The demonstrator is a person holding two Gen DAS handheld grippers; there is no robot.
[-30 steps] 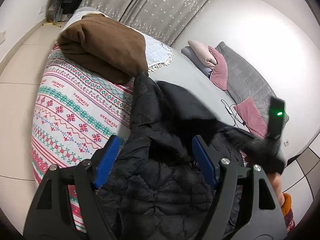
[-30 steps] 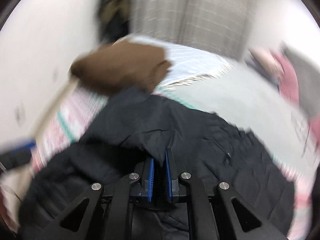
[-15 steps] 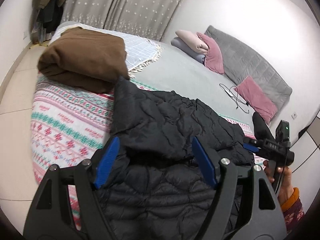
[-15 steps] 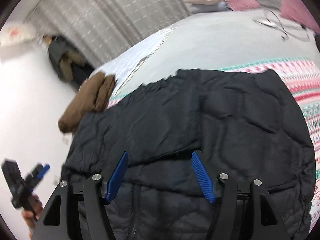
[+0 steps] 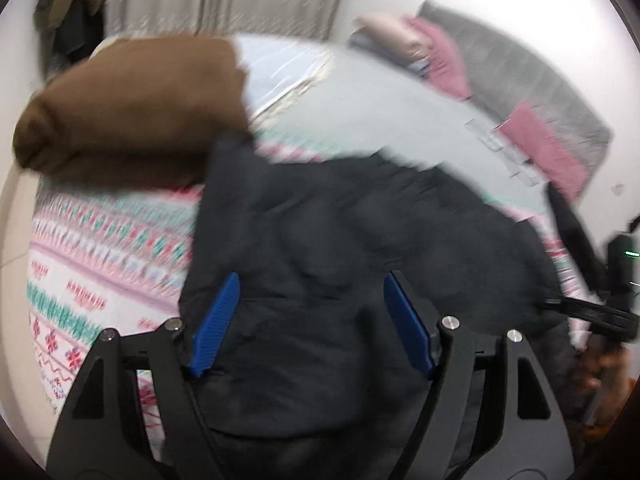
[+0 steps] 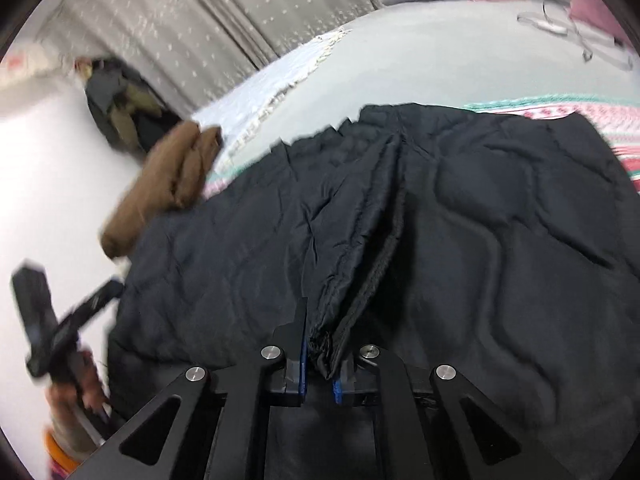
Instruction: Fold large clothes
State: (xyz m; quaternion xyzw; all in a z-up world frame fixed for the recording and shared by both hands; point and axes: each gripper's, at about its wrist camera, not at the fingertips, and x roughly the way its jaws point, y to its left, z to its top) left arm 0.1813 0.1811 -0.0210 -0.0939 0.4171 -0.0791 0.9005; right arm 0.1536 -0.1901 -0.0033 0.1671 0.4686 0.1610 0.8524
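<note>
A wide bed with a grey sheet fills both views, and a patterned pink, teal and white knitted blanket covers its near end. On that blanket lies the large black quilted puffer jacket, spread flat. In the right wrist view its long axis runs from the camera toward the far grey sheet, and a dark seam or opening runs along it. Its near edge is cut off below the frame in both views, so which end is collar or hem cannot be told.

Just beyond the jacket's far left corner sits a folded brown fleece bundle; whether it touches the jacket is hard to judge through the blur. Pink and beige pillows lie at the bed's far end against the wall.

The right tongs are pinched nearly closed on a gathered fold of the jacket at its near edge. The left tongs stand wide apart above the jacket's near left part, with nothing between the blue pads. The left wrist view is heavily motion-blurred, so the fabric's detail is lost there.
</note>
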